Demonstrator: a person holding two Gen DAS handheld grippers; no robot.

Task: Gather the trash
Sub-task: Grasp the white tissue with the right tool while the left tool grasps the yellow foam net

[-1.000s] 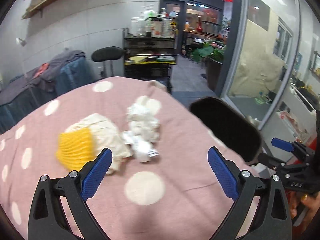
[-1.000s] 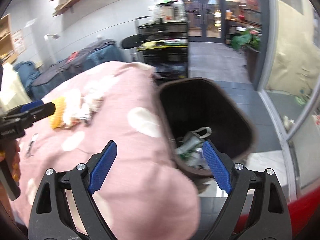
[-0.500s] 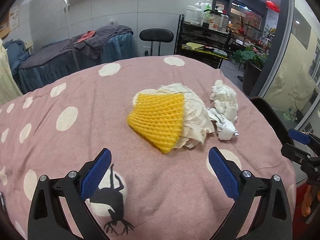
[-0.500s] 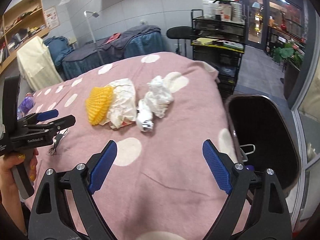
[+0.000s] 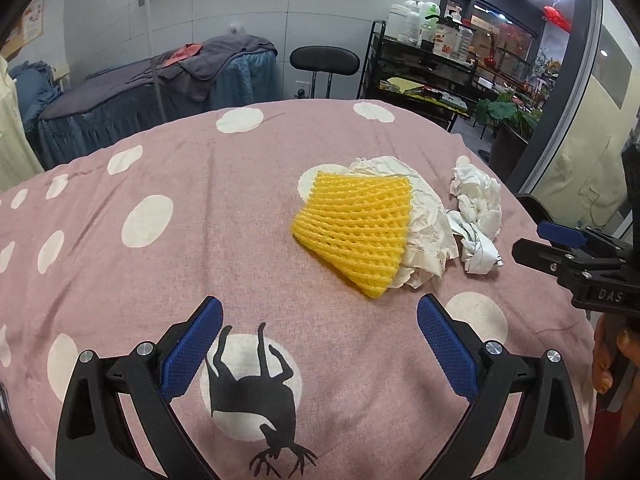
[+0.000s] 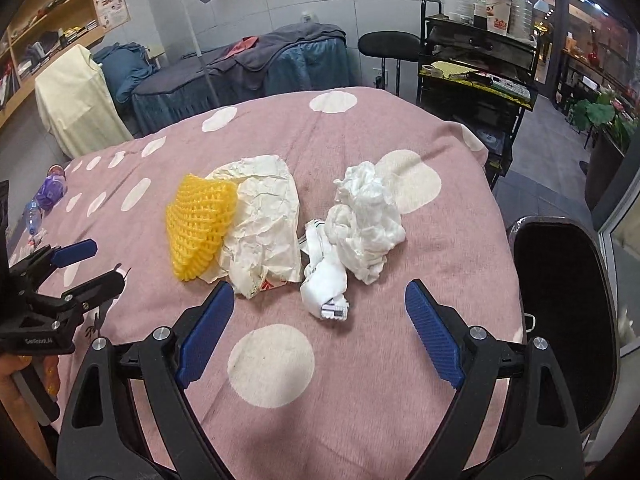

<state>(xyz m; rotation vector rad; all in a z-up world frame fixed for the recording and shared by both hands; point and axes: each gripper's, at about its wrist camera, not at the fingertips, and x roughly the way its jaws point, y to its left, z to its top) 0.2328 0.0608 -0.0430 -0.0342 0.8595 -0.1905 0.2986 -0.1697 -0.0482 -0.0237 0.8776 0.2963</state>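
Trash lies on a pink dotted bedspread (image 5: 200, 208): a yellow foam net (image 5: 354, 232) on a crumpled cream paper bag (image 5: 424, 220), and beside them crumpled white tissue (image 5: 478, 196) and a small white wrapper (image 6: 326, 276). The net (image 6: 198, 228), bag (image 6: 264, 224) and tissue (image 6: 366, 220) also show in the right wrist view. My left gripper (image 5: 318, 344) is open and empty, short of the net. My right gripper (image 6: 318, 320) is open and empty, just before the wrapper. A black bin (image 6: 560, 320) stands at the bed's right edge.
A black cart (image 6: 476, 64) with bottles and a stool (image 6: 388, 46) stand behind the bed. A massage table (image 5: 160, 88) with blue covers is at the back left. Small bottles (image 6: 46, 200) lie at the bed's far left. Glass doors are to the right.
Both grippers have swung left from the bin toward the trash pile and come closer to it. Both stay open and empty.
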